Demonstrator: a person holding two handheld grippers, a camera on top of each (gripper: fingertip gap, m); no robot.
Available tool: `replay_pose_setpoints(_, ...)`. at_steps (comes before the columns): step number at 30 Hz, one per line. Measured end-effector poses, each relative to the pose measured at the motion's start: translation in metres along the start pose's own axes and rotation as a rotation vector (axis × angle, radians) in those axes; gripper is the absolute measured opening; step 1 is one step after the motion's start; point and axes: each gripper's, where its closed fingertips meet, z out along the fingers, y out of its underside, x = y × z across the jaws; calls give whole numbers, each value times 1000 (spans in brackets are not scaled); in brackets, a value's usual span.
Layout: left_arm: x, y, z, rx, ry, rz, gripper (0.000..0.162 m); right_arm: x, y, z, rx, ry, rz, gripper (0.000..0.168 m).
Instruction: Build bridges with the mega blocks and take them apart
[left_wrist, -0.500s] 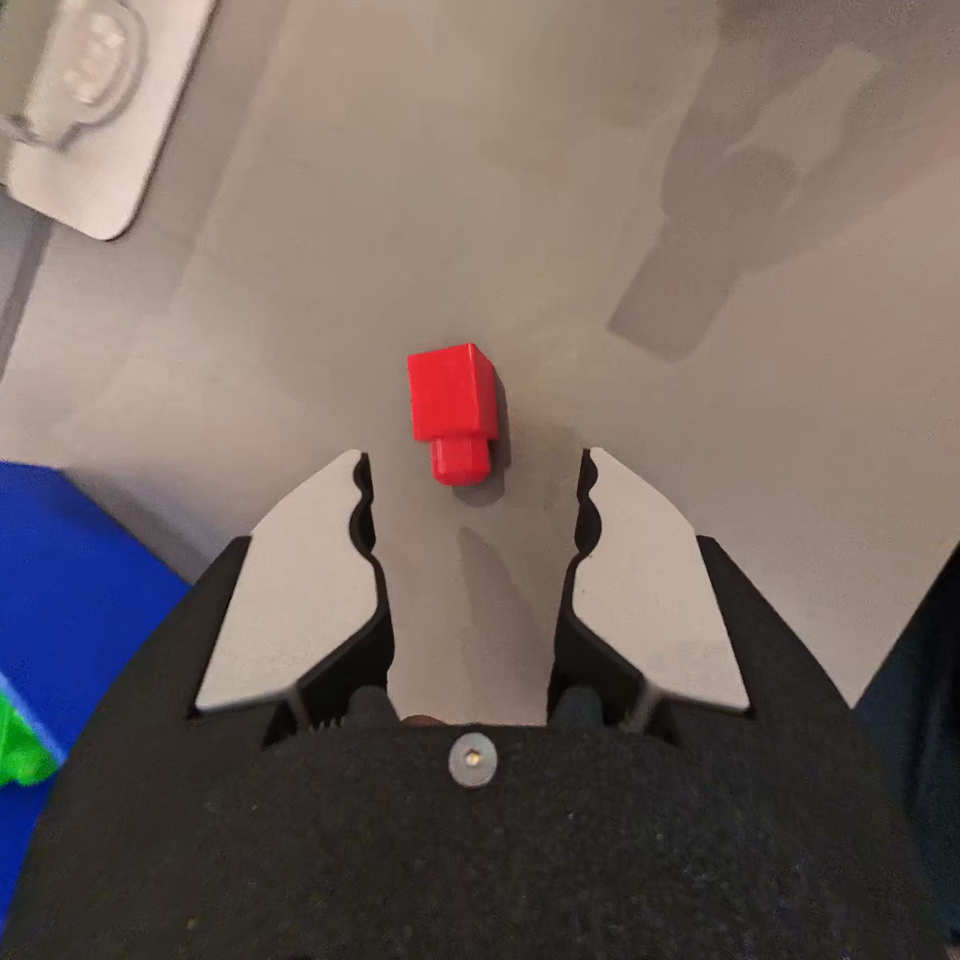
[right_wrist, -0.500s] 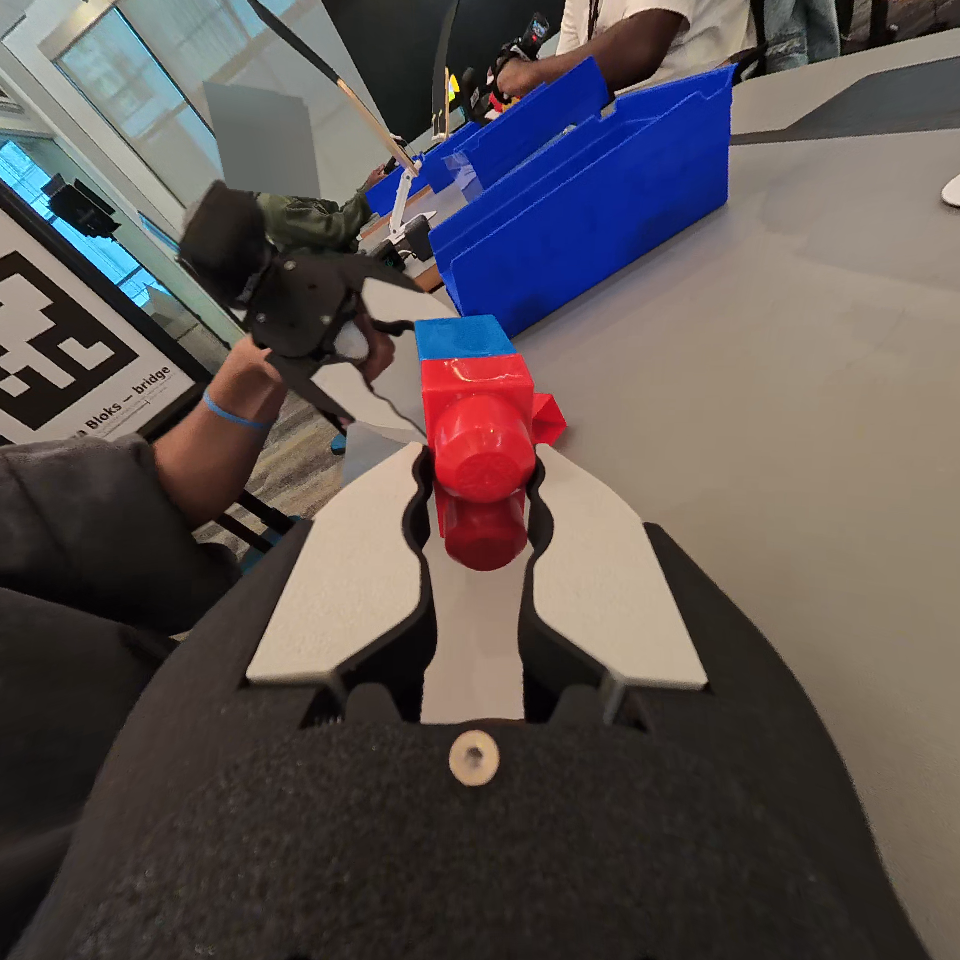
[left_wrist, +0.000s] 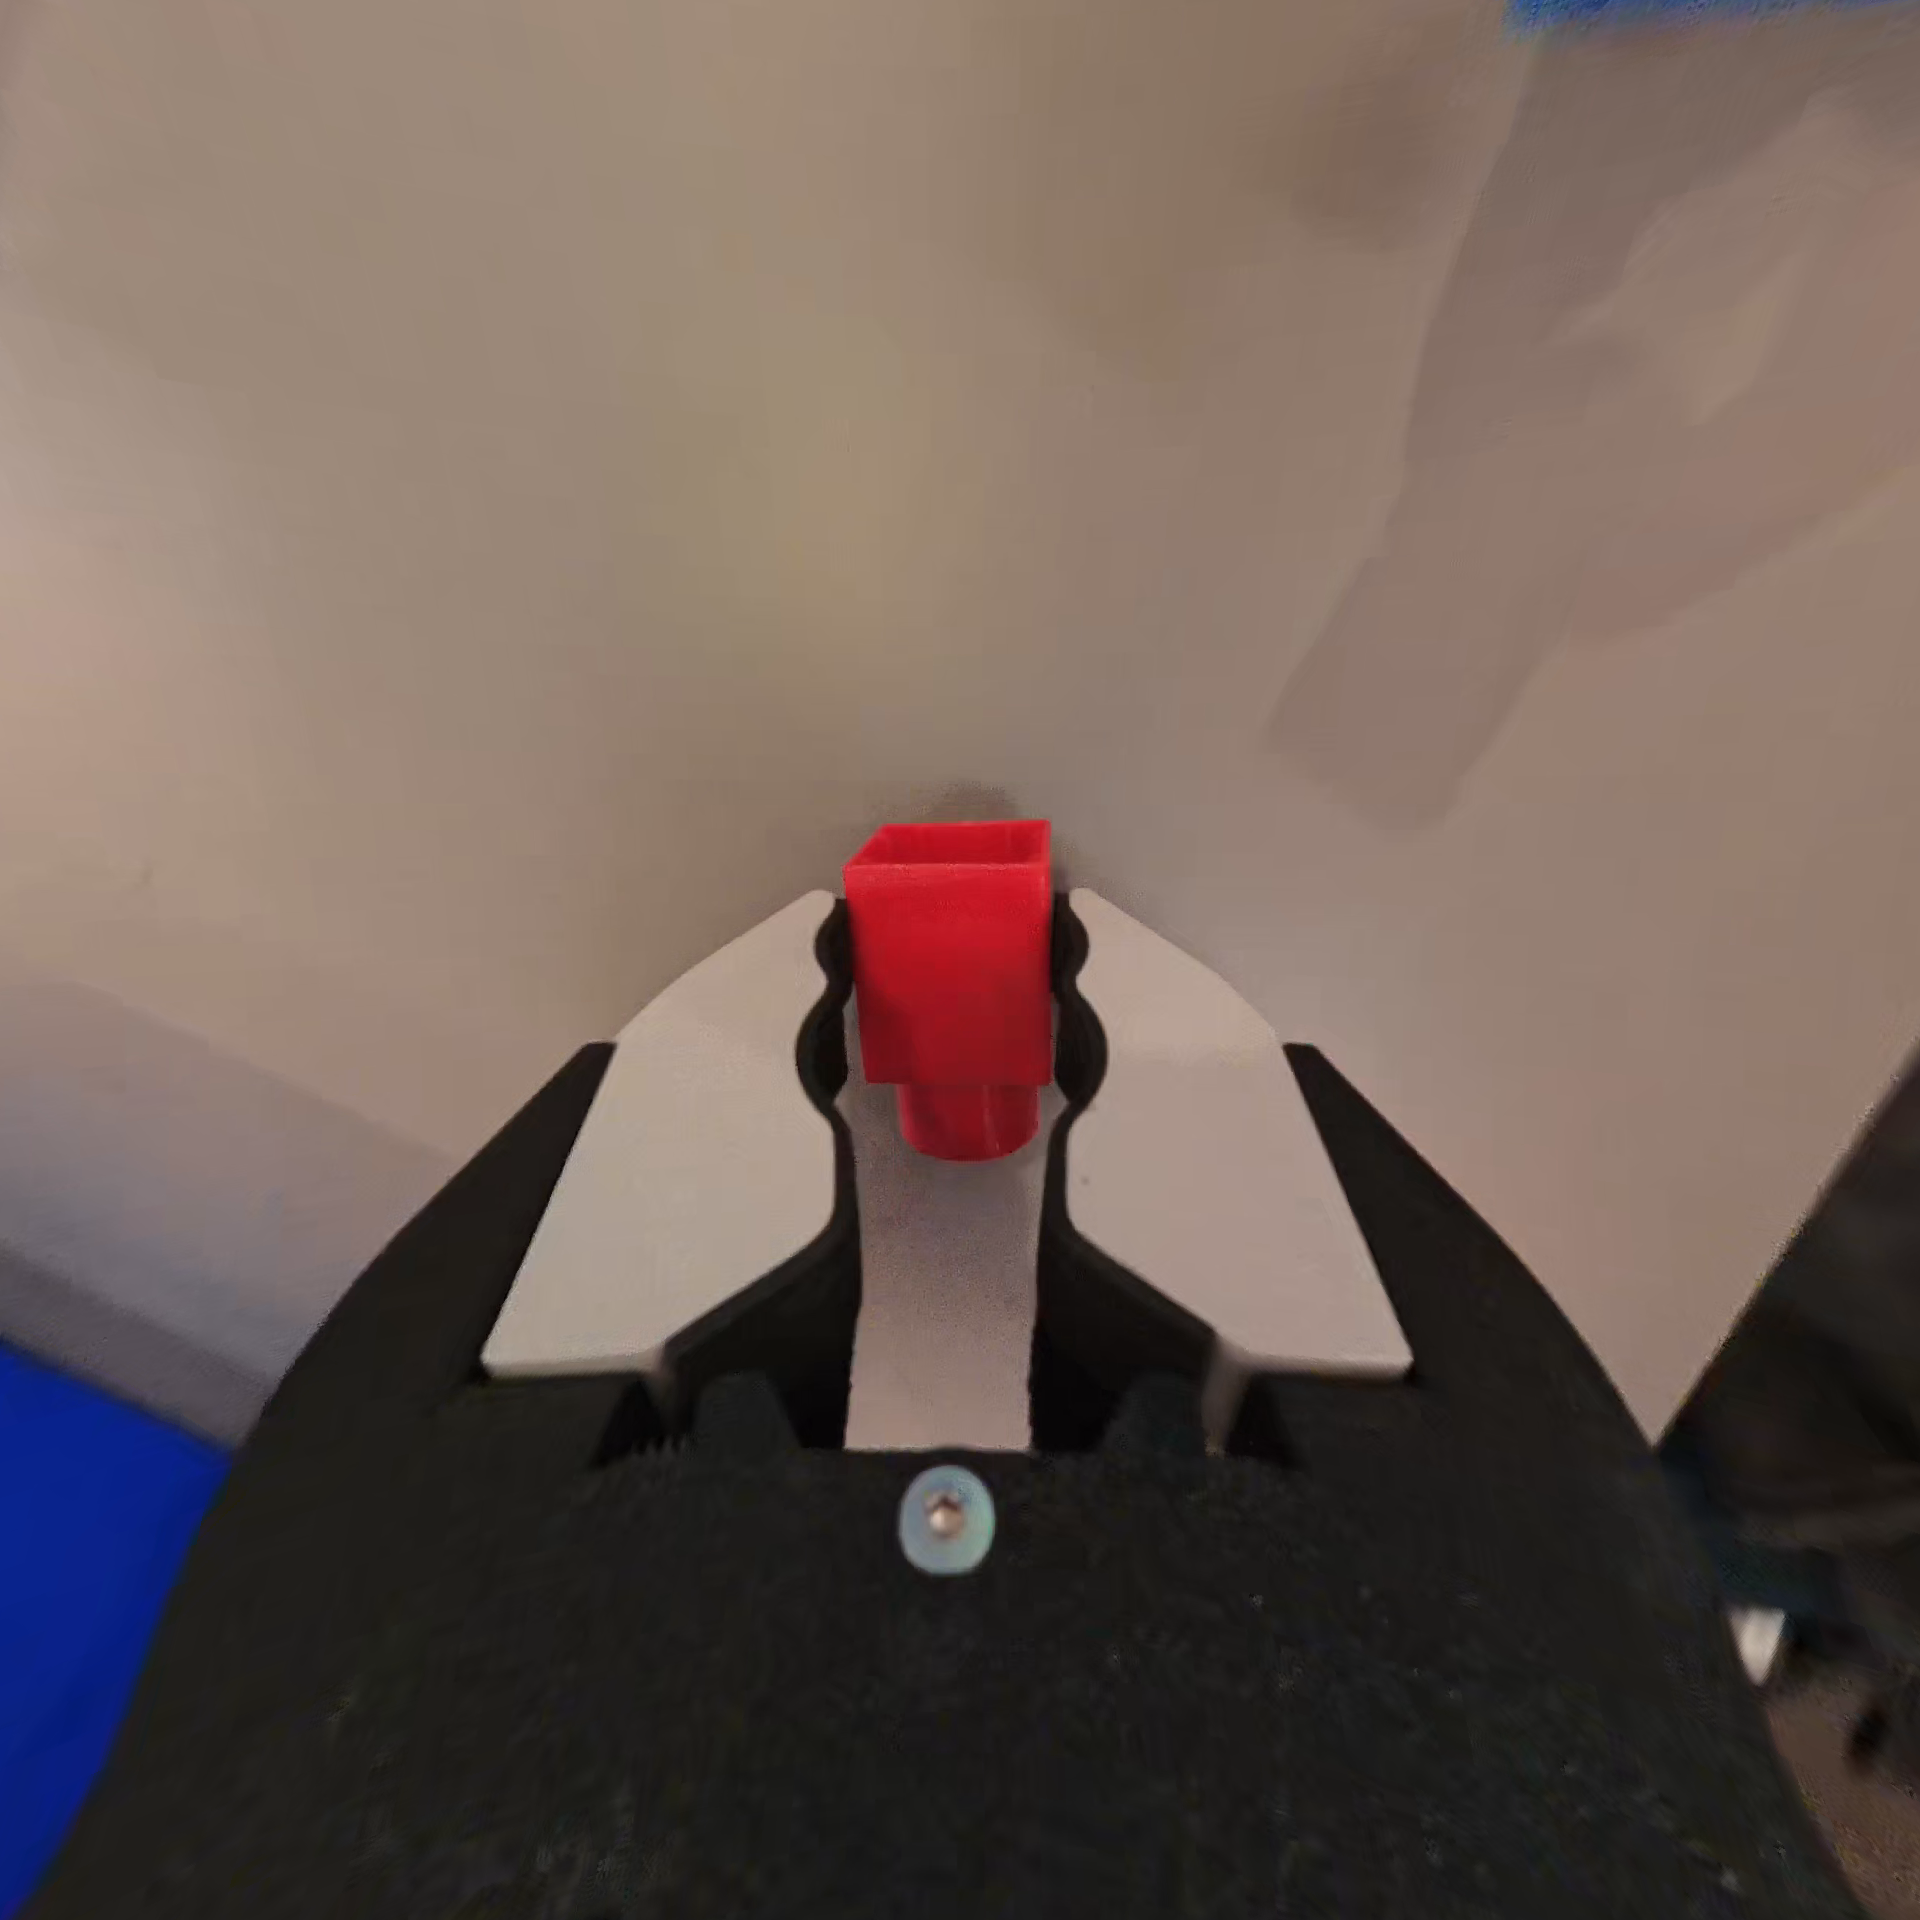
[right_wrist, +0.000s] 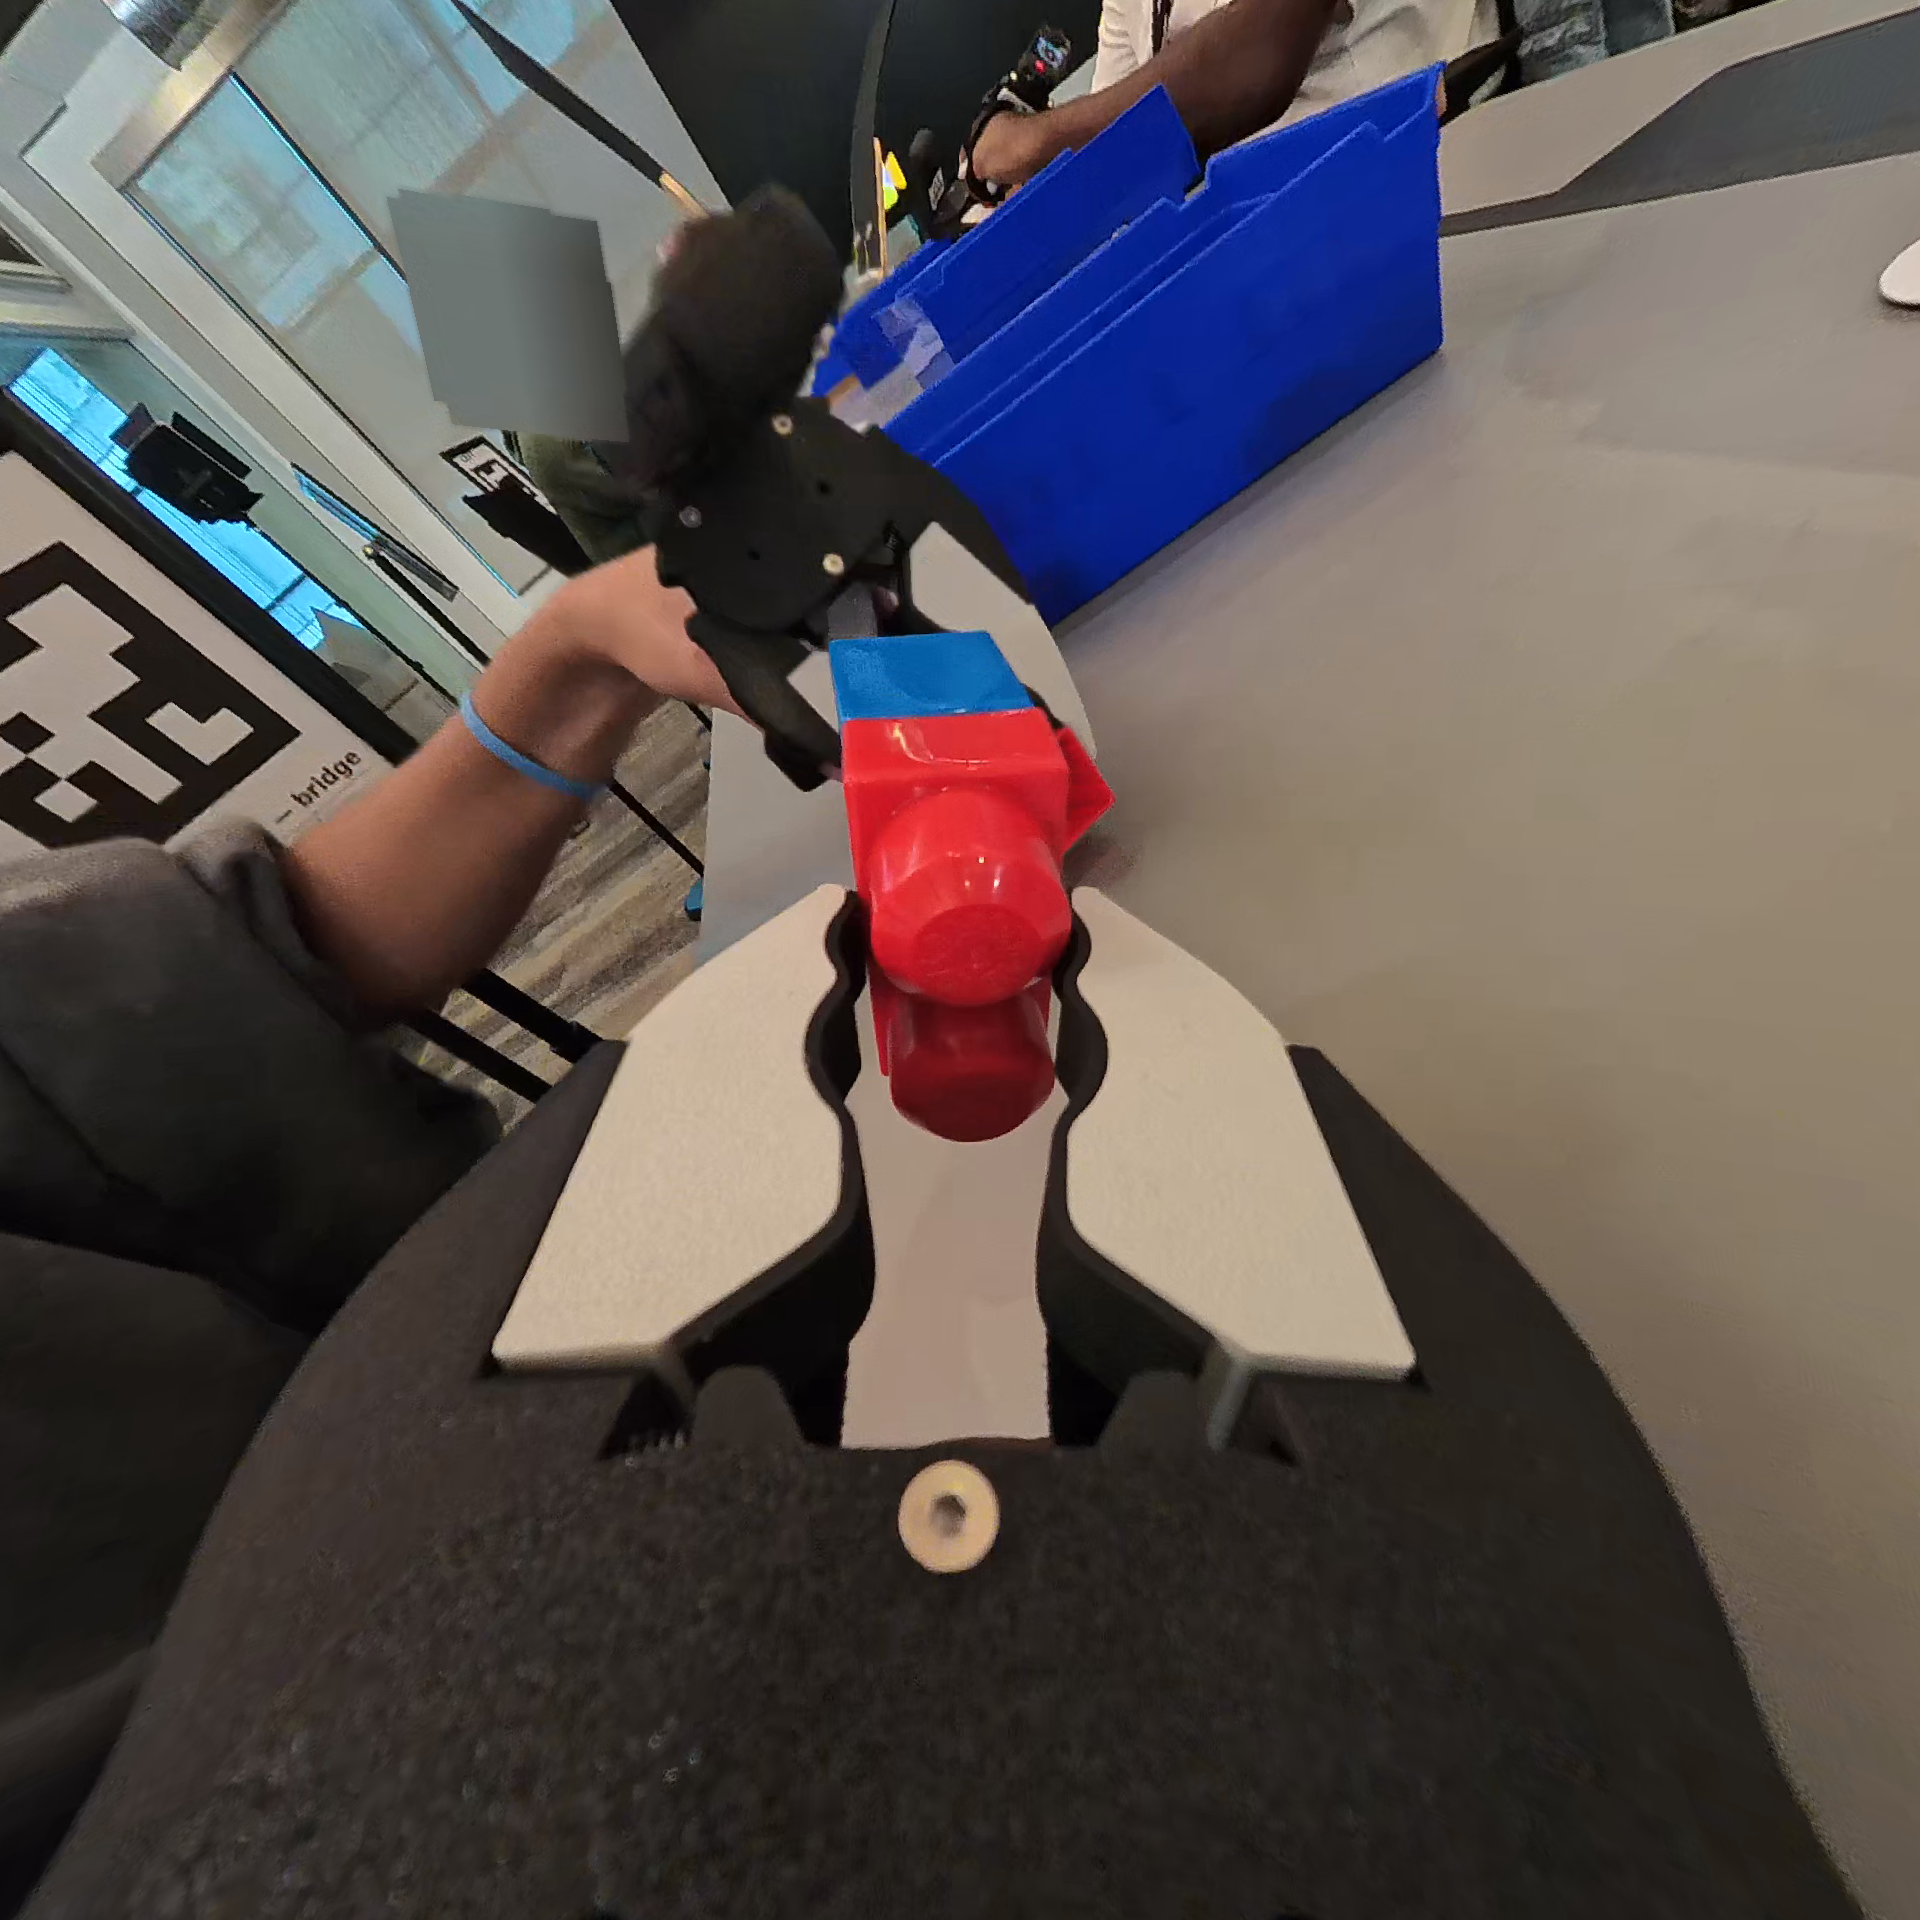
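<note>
One red block (left_wrist: 951, 971), stud toward camera, pinched by left tool (left_wrist: 951, 935).

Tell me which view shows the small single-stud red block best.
The left wrist view: the small red block sits centred between the left gripper fingers, unobstructed. The right wrist view shows only a corner, hidden behind the held red and blue blocks.

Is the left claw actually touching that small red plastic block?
Touching. In the left wrist view, the left claw has both dark inner pads pressed against the sides of the small red plastic block, with no gap showing on either side.
</note>
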Motion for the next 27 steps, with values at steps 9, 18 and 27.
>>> replay_pose_setpoints(9, 4, -100, -136, 1323, 365, -511, 36, -20, -40, 6, 316, -95, 107, 34)
replay_pose_setpoints(18, 19, -104, -142, 1499, 478, -590, 36, -30, -49, 5, 328, -60, 64, 34)
replay_pose_setpoints(27, -9, -49, -27, 518, -44, -346, 36, -1, -44, -7, 223, 148, -18, 34)
